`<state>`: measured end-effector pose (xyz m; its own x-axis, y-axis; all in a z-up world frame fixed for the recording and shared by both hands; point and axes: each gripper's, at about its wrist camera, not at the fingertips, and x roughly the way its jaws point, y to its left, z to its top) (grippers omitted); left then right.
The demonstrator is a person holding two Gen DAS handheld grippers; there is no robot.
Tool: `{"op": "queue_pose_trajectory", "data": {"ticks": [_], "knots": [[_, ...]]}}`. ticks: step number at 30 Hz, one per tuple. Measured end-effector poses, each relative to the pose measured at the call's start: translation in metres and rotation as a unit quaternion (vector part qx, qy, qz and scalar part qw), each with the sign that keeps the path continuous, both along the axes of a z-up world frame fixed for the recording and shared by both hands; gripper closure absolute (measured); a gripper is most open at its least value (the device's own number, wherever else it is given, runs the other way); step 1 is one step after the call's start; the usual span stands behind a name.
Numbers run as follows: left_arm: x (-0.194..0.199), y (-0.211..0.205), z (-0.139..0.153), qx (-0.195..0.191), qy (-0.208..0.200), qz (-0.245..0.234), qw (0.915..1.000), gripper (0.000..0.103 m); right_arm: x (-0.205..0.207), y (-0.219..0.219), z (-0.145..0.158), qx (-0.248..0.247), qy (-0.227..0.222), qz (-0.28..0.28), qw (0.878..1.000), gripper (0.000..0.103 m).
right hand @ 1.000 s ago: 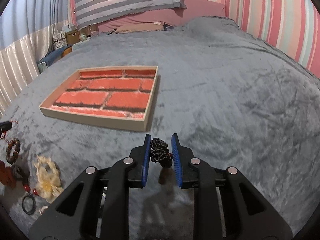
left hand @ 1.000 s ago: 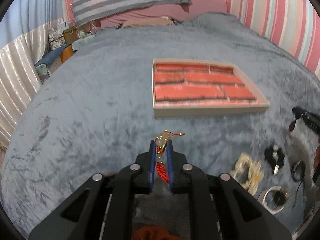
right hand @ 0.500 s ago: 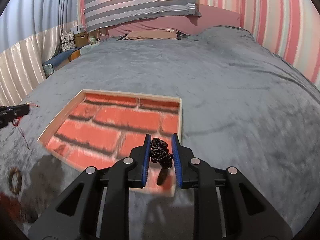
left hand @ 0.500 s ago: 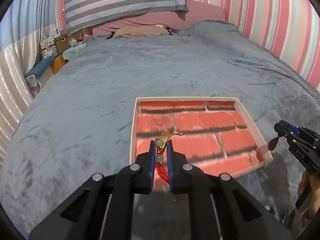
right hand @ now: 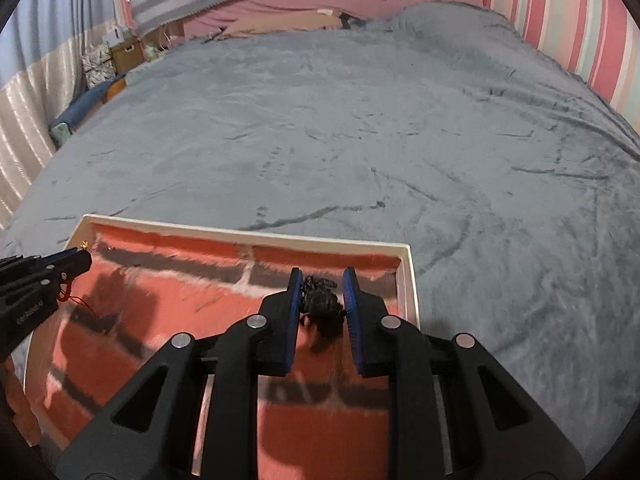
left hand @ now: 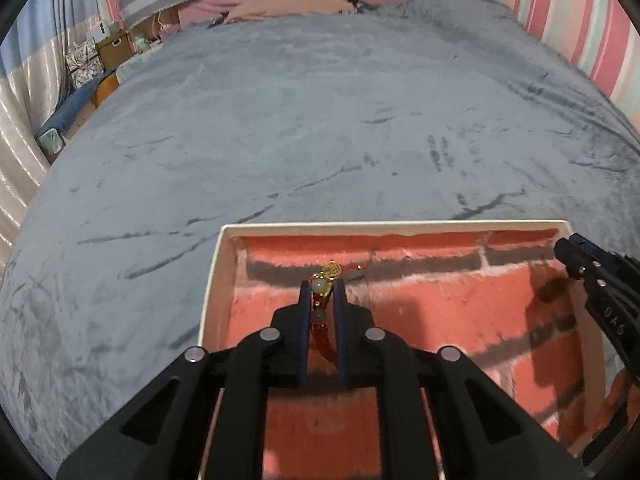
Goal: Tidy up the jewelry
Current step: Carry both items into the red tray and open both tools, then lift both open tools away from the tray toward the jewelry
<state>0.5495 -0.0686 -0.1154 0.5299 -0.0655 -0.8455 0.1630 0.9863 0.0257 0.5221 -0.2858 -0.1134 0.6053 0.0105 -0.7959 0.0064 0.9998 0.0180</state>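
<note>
"DAS" (partly cut) on right tongs (left hand: 576, 258).

Bed cover (left hand: 320, 128) is grey plush cloth, matt, nap brushed into streaks. Tray (left hand: 216, 276) has a smooth cream rim, looks like card or painted wood, lined with fuzzy red brick-print fabric. Gripper bodies matt black plastic with shiny metal screw heads (right hand: 256, 321); curtain (left hand: 20, 152) is glossy satin.

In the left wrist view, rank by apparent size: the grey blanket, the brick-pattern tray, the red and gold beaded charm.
1. grey blanket, fills most of the view.
2. brick-pattern tray, partly hidden behind the left tool.
3. red and gold beaded charm, smallest though nearest the camera, clamped in that tool.
</note>
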Motion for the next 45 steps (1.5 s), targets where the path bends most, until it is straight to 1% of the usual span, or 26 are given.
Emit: {"op": "queue_pose_trajectory", "data": {"ticks": [4,6,12,14,16,17,18,19,21,23,25,26,27,28,29,30,32,33,34,36,39,40,42,45], "knots": [[0.02,-0.004,-0.02,0.01,0.029,0.004,0.9995,0.092,0.016,0.002,-0.011,-0.009,0.029,0.002,1.0,0.081],[0.025,-0.006,-0.028,0.014,0.038,0.007,0.9991,0.091,0.021,0.001,-0.02,-0.006,0.046,0.002,0.999,0.081],[0.029,-0.005,-0.033,0.018,0.029,0.015,0.9993,0.089,0.025,0.002,-0.035,-0.013,0.06,-0.002,0.998,0.081],[0.028,-0.004,-0.033,0.019,0.025,0.015,0.9994,0.088,0.026,0.0,-0.037,-0.01,0.056,-0.006,0.998,0.08],[0.027,-0.004,-0.034,0.025,0.022,0.016,0.9993,0.068,0.024,0.0,-0.038,-0.012,0.055,-0.008,0.998,0.075],[0.026,-0.004,-0.033,0.026,0.021,0.016,0.9993,0.048,0.023,-0.001,-0.037,-0.012,0.055,-0.007,0.998,0.063],[0.023,-0.003,-0.032,0.031,0.015,0.018,0.9993,0.043,0.023,-0.001,-0.036,-0.012,0.054,-0.006,0.998,0.053],[0.02,-0.003,-0.029,0.033,0.01,0.019,0.9992,0.043,0.021,-0.002,-0.034,-0.01,0.05,-0.004,0.999,0.05],[0.015,-0.003,-0.023,0.025,0.012,0.014,0.9995,0.043,0.016,-0.005,-0.025,0.003,0.041,0.0,0.999,0.048],[0.008,-0.002,-0.014,0.021,0.007,0.009,0.9997,0.043,0.011,-0.009,-0.014,0.022,0.029,0.003,0.999,0.046],[-0.006,-0.001,0.004,0.02,-0.008,0.002,0.9998,0.042,-0.002,-0.013,0.006,0.017,0.009,0.002,1.0,0.043],[-0.014,0.001,0.014,0.019,-0.02,-0.002,0.9996,0.036,-0.008,-0.013,0.015,0.011,-0.002,0.003,1.0,0.036],[-0.025,0.006,0.028,0.016,-0.039,-0.003,0.9991,0.029,-0.022,-0.015,0.029,0.001,-0.023,0.005,1.0,0.027],[-0.036,0.012,0.04,0.012,-0.056,-0.003,0.9984,0.026,-0.032,-0.016,0.04,-0.007,-0.039,0.006,0.999,0.022],[-0.046,0.017,0.053,0.006,-0.071,-0.002,0.9974,0.022,-0.043,-0.017,0.05,-0.013,-0.053,0.006,0.998,0.015],[-0.058,0.025,0.07,-0.001,-0.089,-0.002,0.996,0.021,-0.06,-0.018,0.063,-0.02,-0.072,0.009,0.997,0.011],[-0.076,0.035,0.096,-0.014,-0.11,0.001,0.9938,0.021,-0.083,-0.019,0.079,-0.026,-0.089,0.01,0.996,0.007],[-0.087,0.042,0.114,-0.024,-0.123,0.003,0.9921,0.02,-0.101,-0.021,0.089,-0.027,-0.101,0.008,0.995,0.004],[-0.098,0.047,0.126,-0.03,-0.133,0.004,0.9906,0.019,-0.11,-0.023,0.095,-0.027,-0.108,0.006,0.994,0.004],[-0.127,0.06,0.153,-0.039,-0.163,0.01,0.9858,0.008,-0.142,-0.025,0.109,-0.031,-0.127,0.001,0.991,0.004],[-0.175,0.073,0.18,-0.035,-0.213,0.009,0.9763,0.004,-0.187,-0.027,0.122,-0.039,-0.147,-0.004,0.988,0.004],[-0.192,0.077,0.184,-0.032,-0.224,0.008,0.9741,0.004,-0.199,-0.028,0.123,-0.04,-0.148,-0.005,0.988,0.004],[-0.219,0.083,0.185,-0.03,-0.231,0.006,0.9725,0.004,-0.221,-0.028,0.122,-0.041,-0.148,-0.011,0.988,0.004],[-0.256,0.09,0.175,-0.032,-0.23,0.004,0.9726,0.004,-0.264,-0.026,0.117,-0.04,-0.164,-0.024,0.985,0.004]]}}
